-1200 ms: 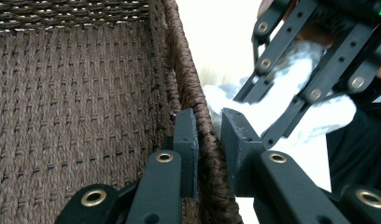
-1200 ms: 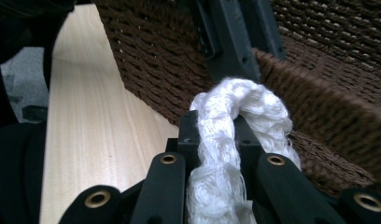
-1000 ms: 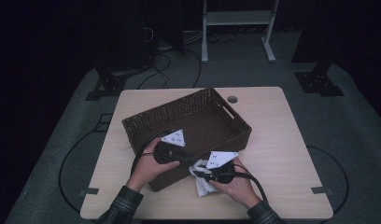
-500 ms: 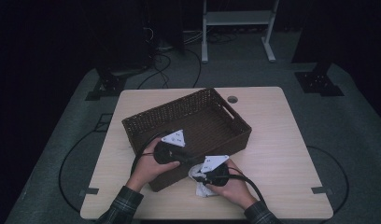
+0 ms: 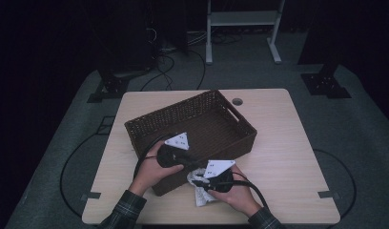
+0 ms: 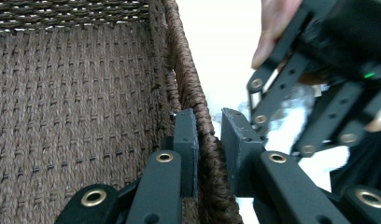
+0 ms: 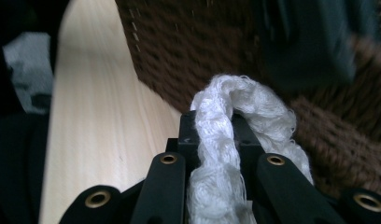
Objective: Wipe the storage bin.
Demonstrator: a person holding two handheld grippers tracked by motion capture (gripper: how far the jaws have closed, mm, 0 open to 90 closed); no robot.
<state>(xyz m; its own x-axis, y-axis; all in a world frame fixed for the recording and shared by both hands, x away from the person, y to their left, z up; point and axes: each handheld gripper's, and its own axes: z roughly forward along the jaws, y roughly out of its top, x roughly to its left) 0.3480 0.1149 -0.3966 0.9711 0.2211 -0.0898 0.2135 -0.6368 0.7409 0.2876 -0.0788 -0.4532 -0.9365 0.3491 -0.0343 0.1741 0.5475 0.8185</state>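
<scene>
From above, a person at a table [image 5: 297, 143] steadies a basket [image 5: 192, 125] while working a white cloth [image 5: 200, 190] at its near wall. The left hand-held gripper [image 6: 208, 140] is clamped on the basket's rim, apparently to anchor it. The right hand-held gripper [image 7: 215, 128] pinches the cloth just beside the basket, seemingly ready to lift it in.
</scene>
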